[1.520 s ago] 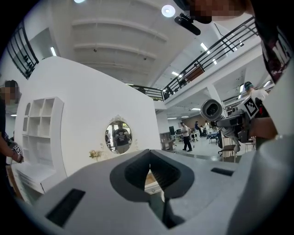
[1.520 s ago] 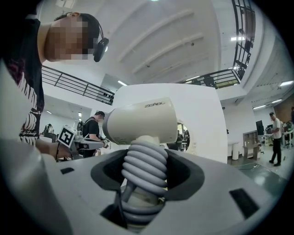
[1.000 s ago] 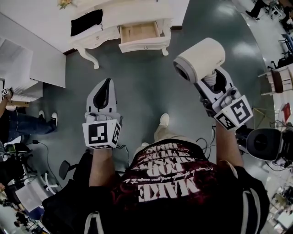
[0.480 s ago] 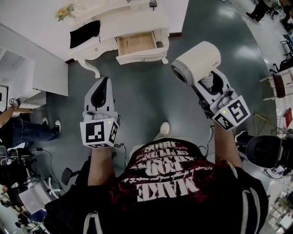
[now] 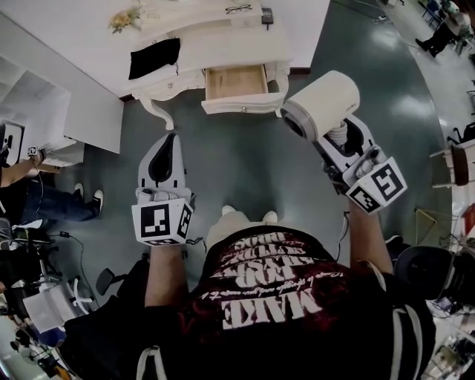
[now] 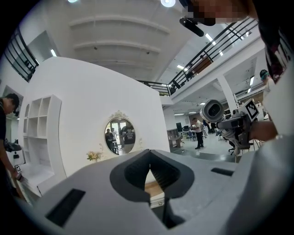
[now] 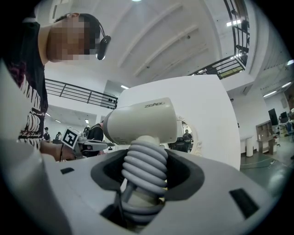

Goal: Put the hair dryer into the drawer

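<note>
1. Grey-green floor [image 5: 245, 171], smooth and glossy with reflected ceiling light, fills the middle of the head view.
2. A white dressing table [image 5: 223, 41] with curved legs stands against a white wall [image 6: 87, 105] at the far edge of the floor.
3. On its tabletop: a black cloth [image 5: 154, 57] at the left, flowers [image 5: 125, 18] behind it, spectacles [image 5: 239, 9] near the back.
4. The drawer [image 5: 236, 82] under the tabletop is pulled out; its bare wooden bottom shows.
5. The hair dryer [image 5: 326, 100], cream-white, is in the air over the floor just to the right of the drawer, apart from it, nozzle pointing left.
6. The right claw [image 5: 343, 137] is clamped on the hair dryer's handle; a grey coiled cord [image 7: 146, 167] wound round the handle sits between the jaws.
7. The left claw [image 5: 173, 137] is held level over the floor, left of the drawer, jaws together with nothing between them.
8. The left gripper view shows an oval mirror [image 6: 120, 135] on the wall and a white shelf unit [image 6: 39, 133] to its left.
9. A dark railing [image 6: 216, 55] runs along an upper level, with strip lights on the ceiling.
10. Another person [image 5: 30, 200] stands at the left edge of the head view.
</note>
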A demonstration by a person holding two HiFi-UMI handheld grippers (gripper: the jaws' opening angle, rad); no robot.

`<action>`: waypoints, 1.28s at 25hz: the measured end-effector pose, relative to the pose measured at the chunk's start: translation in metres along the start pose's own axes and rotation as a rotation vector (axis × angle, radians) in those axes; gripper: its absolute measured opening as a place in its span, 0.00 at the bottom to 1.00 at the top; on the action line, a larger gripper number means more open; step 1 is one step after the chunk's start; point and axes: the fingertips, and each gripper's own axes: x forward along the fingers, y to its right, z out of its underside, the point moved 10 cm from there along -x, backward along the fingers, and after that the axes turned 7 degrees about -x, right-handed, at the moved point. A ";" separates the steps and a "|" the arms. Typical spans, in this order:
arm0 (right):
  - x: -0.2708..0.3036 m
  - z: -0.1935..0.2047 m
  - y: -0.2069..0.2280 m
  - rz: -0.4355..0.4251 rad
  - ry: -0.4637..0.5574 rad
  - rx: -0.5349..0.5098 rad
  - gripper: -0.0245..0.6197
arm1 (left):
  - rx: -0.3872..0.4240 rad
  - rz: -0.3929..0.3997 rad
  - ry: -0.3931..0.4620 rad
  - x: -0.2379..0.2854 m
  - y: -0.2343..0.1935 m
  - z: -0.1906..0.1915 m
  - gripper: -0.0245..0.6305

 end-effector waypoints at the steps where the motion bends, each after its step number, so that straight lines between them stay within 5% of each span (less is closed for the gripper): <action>1: 0.004 0.000 0.003 -0.003 0.002 0.000 0.40 | 0.001 -0.003 0.001 0.002 -0.002 0.000 0.04; 32: 0.159 0.026 0.060 0.051 -0.038 0.024 0.40 | -0.033 0.079 -0.003 0.155 -0.120 0.009 0.04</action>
